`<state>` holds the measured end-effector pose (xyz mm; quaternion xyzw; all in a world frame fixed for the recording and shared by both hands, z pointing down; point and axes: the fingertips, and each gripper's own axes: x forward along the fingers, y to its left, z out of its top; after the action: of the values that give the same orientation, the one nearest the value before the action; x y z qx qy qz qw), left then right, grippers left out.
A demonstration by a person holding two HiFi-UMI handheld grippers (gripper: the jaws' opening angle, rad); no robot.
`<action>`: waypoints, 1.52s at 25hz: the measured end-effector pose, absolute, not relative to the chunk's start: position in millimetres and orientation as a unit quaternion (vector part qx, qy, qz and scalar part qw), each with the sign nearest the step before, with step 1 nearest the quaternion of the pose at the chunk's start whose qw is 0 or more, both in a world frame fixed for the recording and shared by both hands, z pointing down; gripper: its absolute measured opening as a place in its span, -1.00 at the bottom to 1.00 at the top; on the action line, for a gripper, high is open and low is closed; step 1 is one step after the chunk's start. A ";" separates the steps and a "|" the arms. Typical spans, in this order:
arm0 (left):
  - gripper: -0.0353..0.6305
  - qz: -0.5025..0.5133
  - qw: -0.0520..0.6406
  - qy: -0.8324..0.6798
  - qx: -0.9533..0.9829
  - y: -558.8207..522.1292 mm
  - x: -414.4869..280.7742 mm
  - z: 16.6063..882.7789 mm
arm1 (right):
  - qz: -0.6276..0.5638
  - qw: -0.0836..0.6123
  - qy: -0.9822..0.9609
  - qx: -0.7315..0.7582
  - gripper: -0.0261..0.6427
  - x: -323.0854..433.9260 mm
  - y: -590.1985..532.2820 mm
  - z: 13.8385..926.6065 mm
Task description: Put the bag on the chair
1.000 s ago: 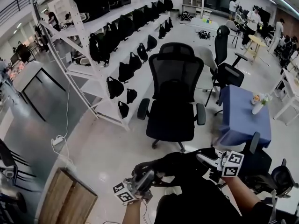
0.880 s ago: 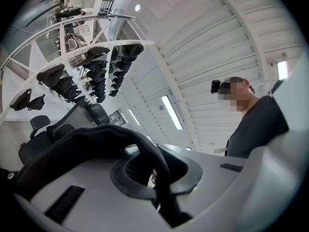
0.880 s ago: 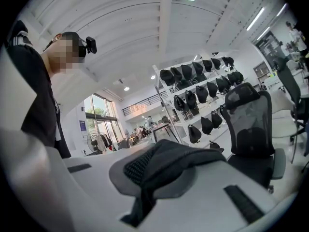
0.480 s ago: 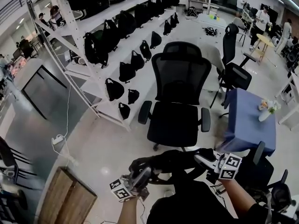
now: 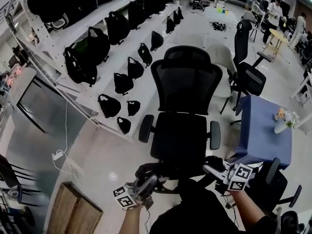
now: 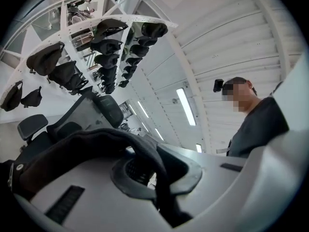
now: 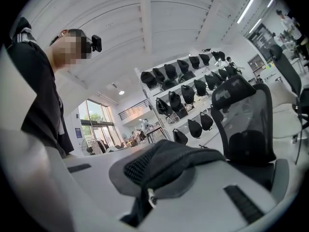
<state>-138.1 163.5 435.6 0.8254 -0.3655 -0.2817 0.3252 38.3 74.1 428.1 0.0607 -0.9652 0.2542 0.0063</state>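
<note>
A black mesh office chair (image 5: 183, 126) stands just ahead of me, its seat facing me. I hold a black bag (image 5: 175, 172) low in front of the seat's near edge, between both grippers. My left gripper (image 5: 147, 184) is shut on a dark strap of the bag (image 6: 140, 151). My right gripper (image 5: 211, 168) is shut on a fold of the bag with mesh and a zip (image 7: 166, 166). The chair's backrest shows in the right gripper view (image 7: 246, 122) and in the left gripper view (image 6: 94, 112). Most of the bag is hidden behind the jaws in both gripper views.
A white rack (image 5: 58, 82) hung with several black bags runs along the left. To the right stands a table under a blue cloth (image 5: 265, 130), with other office chairs (image 5: 246, 74) behind it. A wooden panel (image 5: 73, 211) lies at lower left, and people stand at the far right.
The chair has come closer and sits more squarely ahead. Both grippers, still holding the bag, have moved toward the seat's front edge.
</note>
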 end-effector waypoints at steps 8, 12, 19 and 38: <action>-0.82 -0.250 0.341 -0.373 0.826 65.8 -155.5 446.0 | 0.278 -0.005 -0.958 0.065 -0.92 29.2 -8.9 438.3; -0.82 -0.237 0.351 -0.382 0.821 25.4 -165.3 455.0 | 0.297 -0.028 -0.952 0.059 -0.91 23.0 -44.3 440.0; -0.82 -0.217 0.364 -0.381 0.822 -34.5 -180.0 468.4 | 0.301 -0.016 -0.951 0.068 -0.91 11.0 -96.6 454.2; -0.82 -0.146 0.423 -0.302 0.842 -164.2 -211.4 544.0 | 0.333 -0.036 -0.916 0.222 -0.92 -11.7 -208.1 516.0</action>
<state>-211.4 -164.2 544.0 0.8417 -0.3022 -0.1462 0.4229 -11.7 -208.1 516.0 0.2218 -0.9158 0.3330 -0.0360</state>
